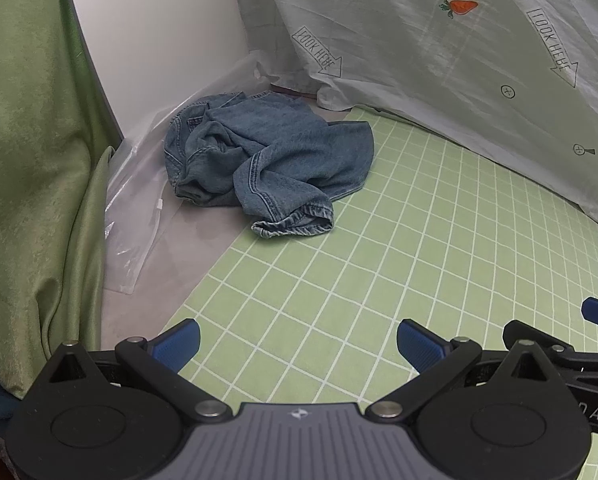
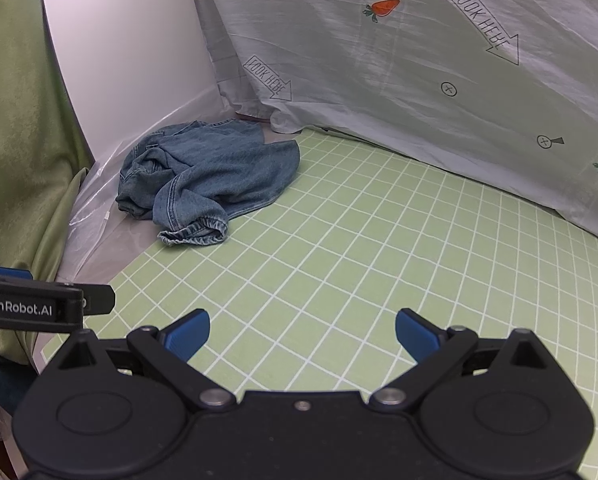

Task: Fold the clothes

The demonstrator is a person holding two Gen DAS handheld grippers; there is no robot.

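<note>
A crumpled blue denim garment (image 1: 271, 164) lies in a heap at the far left corner of the green grid mat (image 1: 379, 264), one hemmed end hanging toward me. In the right wrist view the same denim garment (image 2: 207, 180) sits far ahead on the left of the green grid mat (image 2: 359, 248). My left gripper (image 1: 299, 344) is open over the mat, well short of the cloth, with nothing between its blue fingertips. My right gripper (image 2: 303, 334) is open too and holds nothing. Part of the right gripper (image 1: 579, 344) shows at the left wrist view's right edge.
A pale sheet printed with carrots and arrows (image 1: 459, 60) hangs along the back and right. A white panel (image 1: 159, 40) and clear plastic film (image 1: 139, 200) stand behind the denim. A green curtain (image 1: 31, 160) drapes on the left. The left gripper's body (image 2: 39, 304) juts in at the right wrist view's left.
</note>
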